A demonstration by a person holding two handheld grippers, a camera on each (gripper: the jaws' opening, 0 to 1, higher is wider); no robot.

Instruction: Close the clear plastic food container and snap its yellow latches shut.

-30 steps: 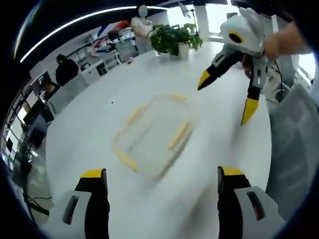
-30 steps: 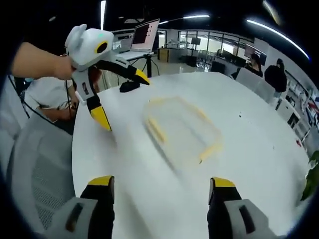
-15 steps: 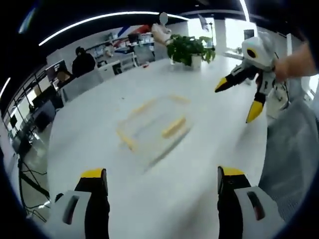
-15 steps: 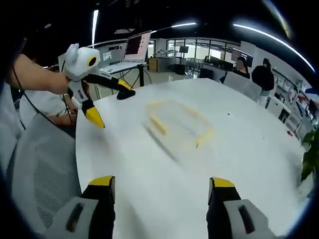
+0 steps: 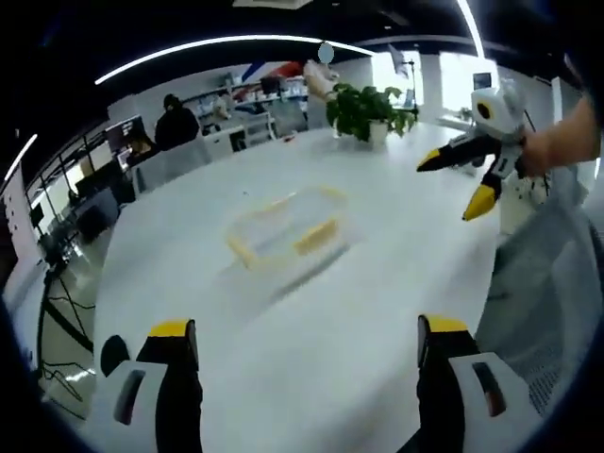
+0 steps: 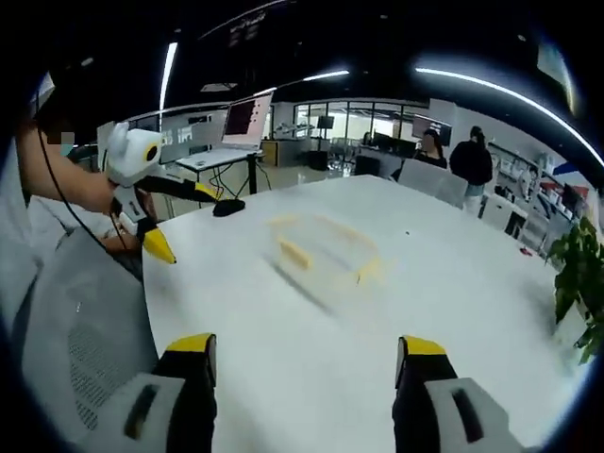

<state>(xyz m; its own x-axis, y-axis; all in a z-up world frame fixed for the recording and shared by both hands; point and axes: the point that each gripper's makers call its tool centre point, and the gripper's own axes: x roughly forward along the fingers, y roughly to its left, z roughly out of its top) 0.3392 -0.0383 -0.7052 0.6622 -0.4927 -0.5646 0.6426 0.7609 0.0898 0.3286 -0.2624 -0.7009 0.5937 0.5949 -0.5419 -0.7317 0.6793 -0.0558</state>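
In the left gripper view the left gripper (image 5: 300, 330) hangs over the near edge of the white table (image 5: 311, 311) with its two yellow-tipped jaws wide apart and nothing between them, and in the right gripper view the right gripper (image 6: 305, 344) does the same. Farther out, the clear plastic food container (image 5: 286, 226) with its yellow latches (image 5: 317, 236) sits near the middle of the table, well apart from both grippers, and it looks smaller and farther off than a second ago because both cameras have pulled back. Past it, a potted plant (image 5: 370, 106) stands at the far edge, and a black mouse (image 6: 227, 207) lies near the other rim.
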